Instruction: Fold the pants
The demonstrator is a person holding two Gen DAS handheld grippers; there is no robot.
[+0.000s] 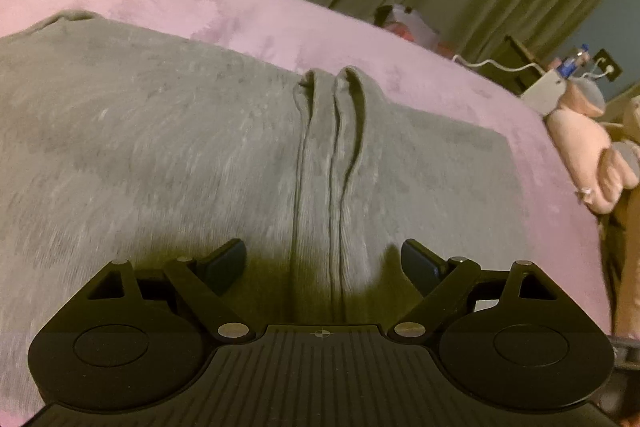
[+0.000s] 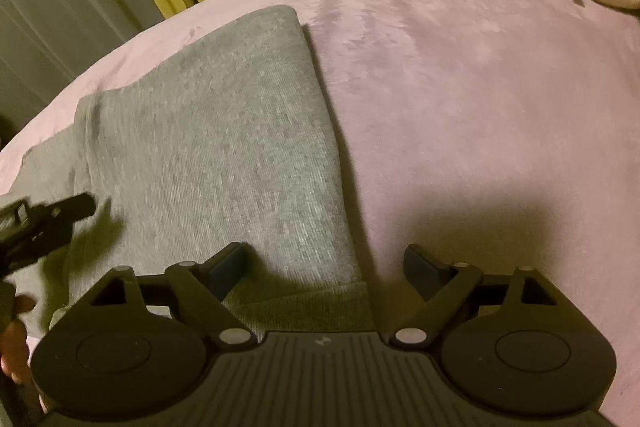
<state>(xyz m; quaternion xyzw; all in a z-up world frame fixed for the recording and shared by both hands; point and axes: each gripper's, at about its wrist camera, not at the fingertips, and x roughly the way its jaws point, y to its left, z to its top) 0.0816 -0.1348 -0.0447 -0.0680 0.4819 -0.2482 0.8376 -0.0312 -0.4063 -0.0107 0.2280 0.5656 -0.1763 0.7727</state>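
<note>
pants: grey knit pants (image 2: 208, 147) are laid folded on pink plush bed (image 2: 460, 87)
left tool (image 1: 323, 261): jaws spread, nothing gripped
right tool (image 2: 325, 265): jaws spread, nothing gripped

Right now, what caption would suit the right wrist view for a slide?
Open right gripper hovering over folded grey knit pants on a pink plush blanket.
</note>
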